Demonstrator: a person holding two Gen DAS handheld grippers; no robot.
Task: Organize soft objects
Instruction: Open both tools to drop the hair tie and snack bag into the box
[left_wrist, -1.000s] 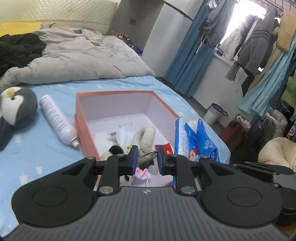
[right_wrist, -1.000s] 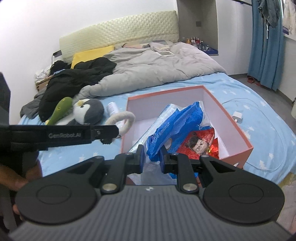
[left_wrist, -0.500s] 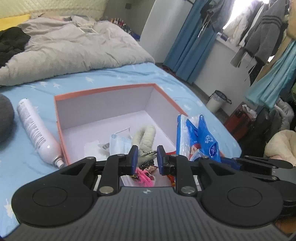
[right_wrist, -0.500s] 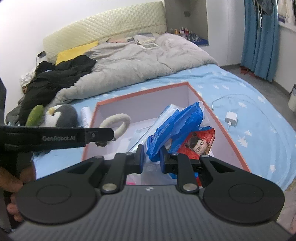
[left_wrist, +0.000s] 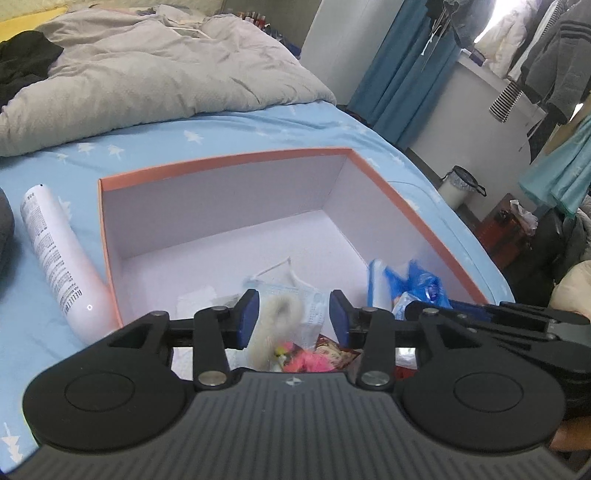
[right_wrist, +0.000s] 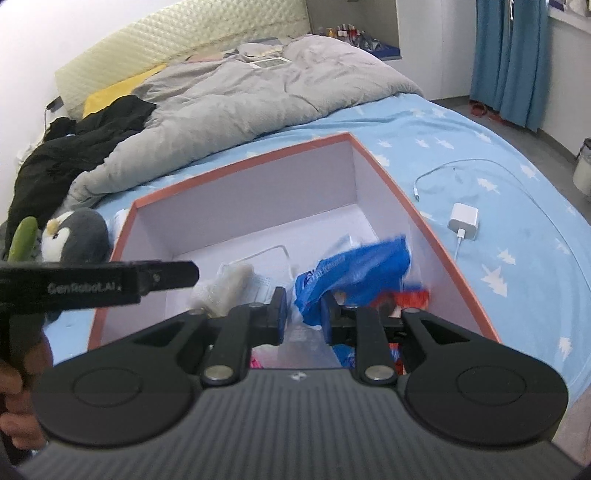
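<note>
Left wrist view: we see our left gripper spreading its fingers, the fluffy toy loose between them inside the orange box; our right gripper loosens around the blue bag.

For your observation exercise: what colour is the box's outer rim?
Orange-red, around pale lilac-white inner walls. The box shows it best in the right wrist view.

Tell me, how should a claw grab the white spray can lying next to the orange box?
Grip the white cylindrical spray can across its middle, coming down from above. It lies flat on the blue star-print bedsheet, so its round sides are exposed there. Its lower end rests against the orange cardboard box wall, so a claw would probably have more room higher up, with one finger on each long side.
</note>
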